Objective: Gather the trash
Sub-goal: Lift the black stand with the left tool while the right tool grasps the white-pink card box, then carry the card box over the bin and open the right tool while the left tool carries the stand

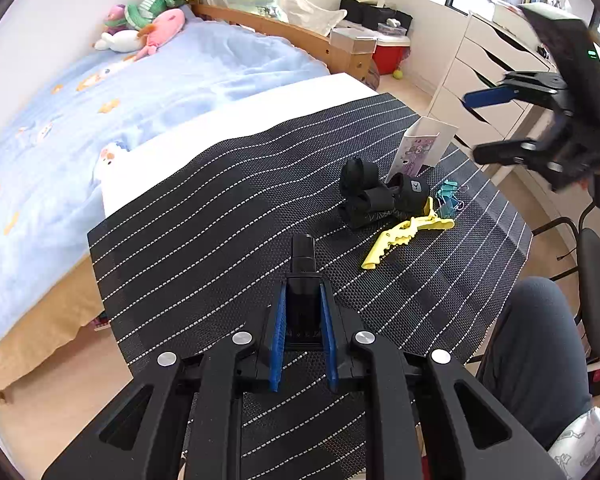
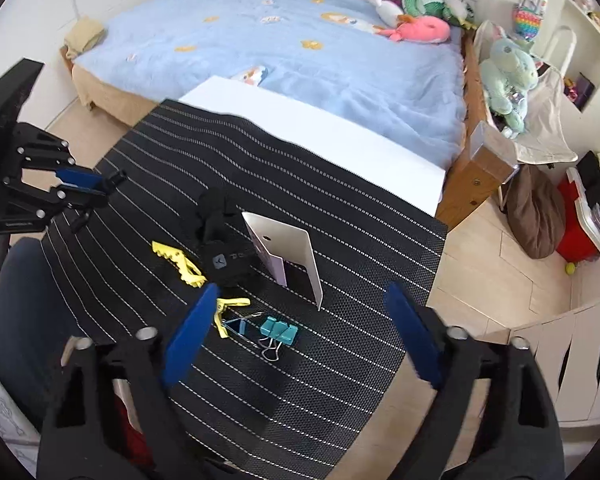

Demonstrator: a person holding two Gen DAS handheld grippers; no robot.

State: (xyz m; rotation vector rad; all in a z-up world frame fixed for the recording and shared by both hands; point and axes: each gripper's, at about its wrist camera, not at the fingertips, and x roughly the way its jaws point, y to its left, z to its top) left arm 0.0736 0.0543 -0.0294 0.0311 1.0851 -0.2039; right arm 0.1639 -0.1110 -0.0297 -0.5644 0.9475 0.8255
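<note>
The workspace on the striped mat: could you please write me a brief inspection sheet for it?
Surface: black striped mat over a white table.
Job's things: small black bottle, clamped in the left gripper.
Clutter: black fabric bundle, yellow clips, teal binder clips, folded white card standing upright.
Grippers: left shut on the bottle; right gripper open, empty, above the binder clips.
Cables: nothing seen.
Surroundings: bed with plush toys, white drawers, person's leg.
</note>
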